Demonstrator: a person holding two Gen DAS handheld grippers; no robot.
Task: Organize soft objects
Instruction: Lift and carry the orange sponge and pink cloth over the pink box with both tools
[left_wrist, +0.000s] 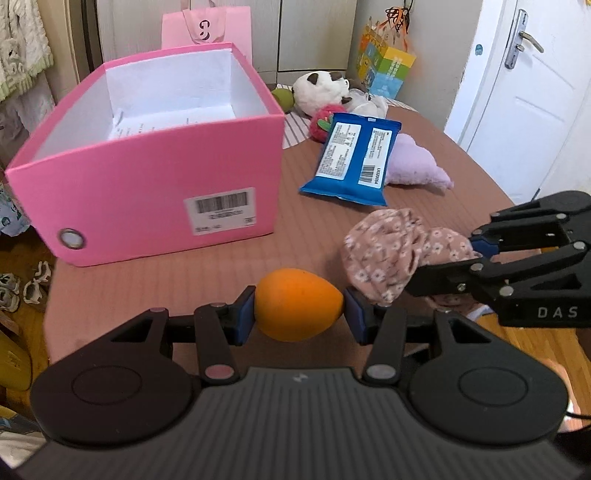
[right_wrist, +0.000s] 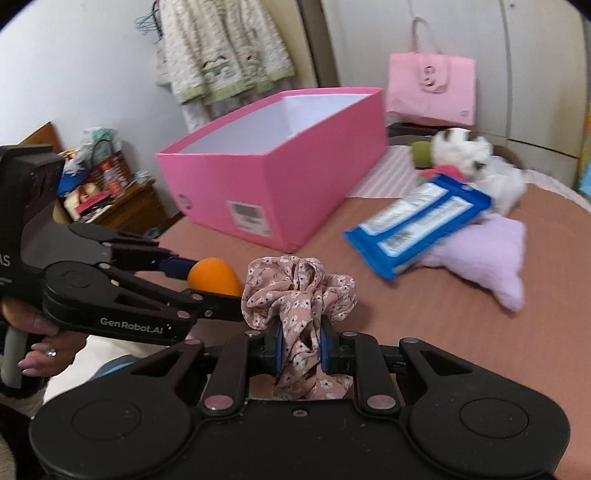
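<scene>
Table (left_wrist: 229, 280) surface, brown and ribbed, carries everything we handle here. On it stands one pink box (left_wrist: 147, 195), open-topped; only a printed paper sheet shows inside, so we judge that none of the soft objects has been stowed yet.

Well apart from the box, at the far side, we count five loose items: one panda plush (left_wrist: 321, 90), one lilac plush (left_wrist: 417, 162), one blue wipes pack (left_wrist: 351, 158) lying partly on the lilac plush, one red strawberry plush (left_wrist: 321, 123), and one small green item (left_wrist: 282, 98) that is too hidden to identify.

Two further objects are in transit. The left hand-held gripper (left_wrist: 299, 308) is clamped on one orange egg-shaped sponge (left_wrist: 299, 302), both blue pads pressing its ends, held above the table just in front of the box. The right hand-held gripper (right_wrist: 300, 349) is pinched nearly closed on one floral scrunchie (right_wrist: 299, 291), the fabric bunched between the pads and bulging above them. The scrunchie sits just beside the sponge.

We judge the task to be at an early stage: two items gripped and near the box, none deposited, five still waiting on the table.
</scene>
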